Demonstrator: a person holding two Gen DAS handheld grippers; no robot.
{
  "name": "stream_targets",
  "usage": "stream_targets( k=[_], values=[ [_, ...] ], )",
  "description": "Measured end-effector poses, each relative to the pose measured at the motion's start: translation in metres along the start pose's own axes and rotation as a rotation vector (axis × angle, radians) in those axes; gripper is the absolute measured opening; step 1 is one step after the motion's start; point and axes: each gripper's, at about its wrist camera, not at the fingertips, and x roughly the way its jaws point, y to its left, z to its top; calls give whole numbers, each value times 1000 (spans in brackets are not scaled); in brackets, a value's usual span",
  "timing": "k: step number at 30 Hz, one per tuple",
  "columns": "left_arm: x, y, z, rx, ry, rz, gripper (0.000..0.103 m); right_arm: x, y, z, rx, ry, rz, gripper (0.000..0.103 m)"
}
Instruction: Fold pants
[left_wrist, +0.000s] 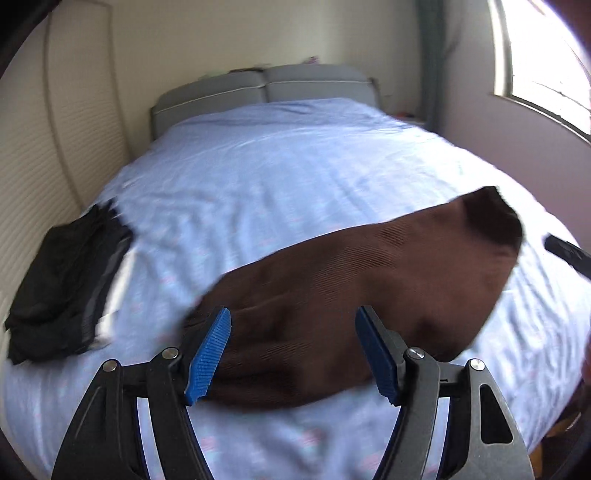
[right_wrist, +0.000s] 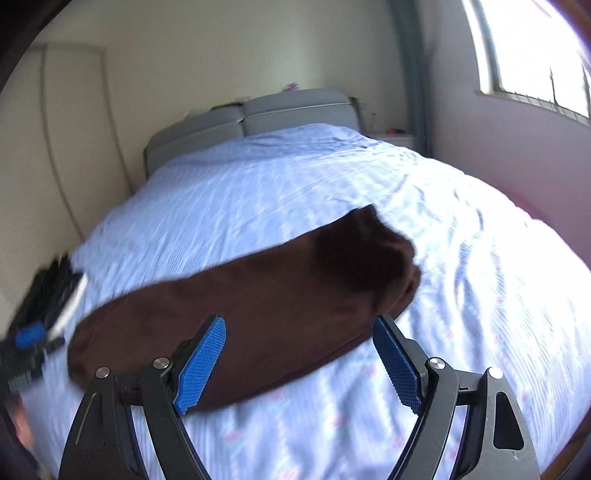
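Note:
Brown pants lie folded lengthwise in a long band across the near part of the light blue bed. They also show in the right wrist view. My left gripper is open and empty, hovering just above the pants' near left end. My right gripper is open and empty, above the pants' near edge toward their right end. The left gripper's blue pad shows at the left edge of the right wrist view. A dark part of the right gripper shows at the right edge of the left wrist view.
A black folded garment with a white stripe lies at the bed's left edge, also seen in the right wrist view. A grey headboard stands at the far end. A wall runs along the left, a window on the right.

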Motion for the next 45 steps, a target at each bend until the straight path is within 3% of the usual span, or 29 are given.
stream_targets(
  k=[4,6,11,13,15,20,23,26,28,30,35,40,45],
  values=[
    [21,-47,6,63,8,-54,69,29,-42,28,40,25,-30,83],
    [30,-65,4,80,27,-89,64,46,-59,37,45,41,-55,83],
    [52,-92,2,93,76,-119,51,78,-86,39,59,74,-101,83],
    [54,-97,-2,92,88,-150,50,81,-92,31,91,105,-65,83],
    [47,-100,-9,110,76,-173,50,75,-90,17,87,90,-16,83],
    [26,-127,-44,289,-6,-222,50,63,-68,-13,-33,152,36,83],
    [31,-141,-56,352,2,-244,50,49,-51,-26,-78,179,94,83],
    [40,-156,-63,417,-8,-200,49,38,-36,-34,-140,195,126,83],
    [45,-161,-63,456,-9,-161,44,31,-28,-40,-185,194,135,82],
    [48,-159,-55,465,-8,-138,27,26,-22,-44,-217,196,141,82],
    [55,-124,-15,299,61,-265,19,27,-11,-50,-244,216,229,77],
    [78,-92,19,116,162,-394,15,48,23,-46,-281,257,424,66],
    [88,-71,31,48,190,-453,14,72,65,-39,-370,277,508,60]
  ],
)
